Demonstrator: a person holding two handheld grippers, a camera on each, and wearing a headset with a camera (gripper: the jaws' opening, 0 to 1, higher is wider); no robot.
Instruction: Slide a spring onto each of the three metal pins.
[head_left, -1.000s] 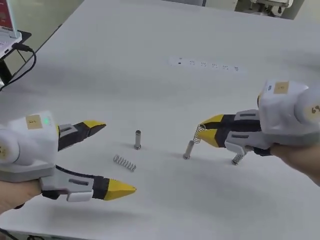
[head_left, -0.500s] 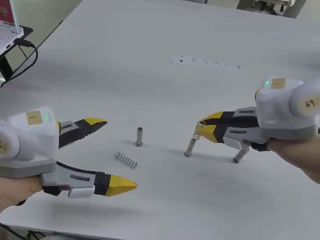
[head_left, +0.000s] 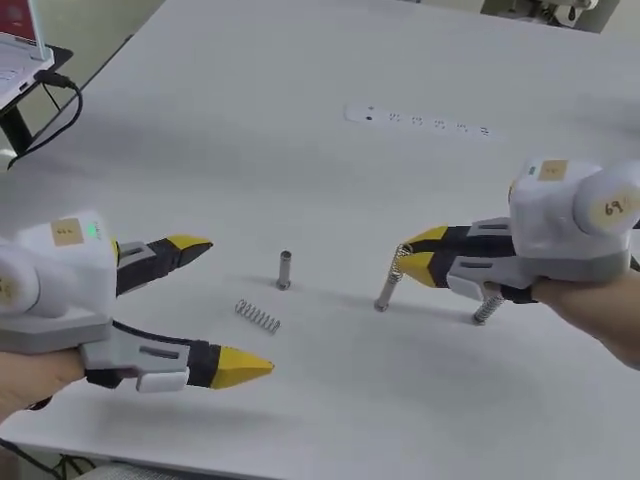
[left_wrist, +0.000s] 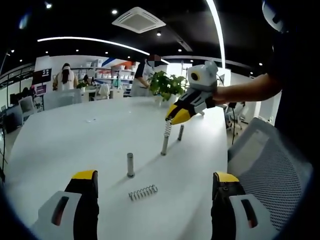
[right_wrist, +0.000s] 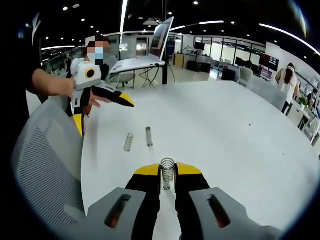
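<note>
springs (head_left: 257, 316) three, one spring (head_left: 398, 270) in right gripper (head_left: 407, 257), pins (head_left: 285, 270) three

"69" on round label (head_left: 612, 208), right tool (head_left: 405, 260)

Power strip (head_left: 415, 121) and laptop (head_left: 16, 58) on white table (head_left: 250, 100)

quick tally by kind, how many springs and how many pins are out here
springs: 3 (loose spring lying flat, gripped spring in the right gripper, standing spring beyond it)
pins: 3 (bare pin, middle pin under the gripped spring, one apparently inside the standing spring, mostly hidden)
total: 6
</note>
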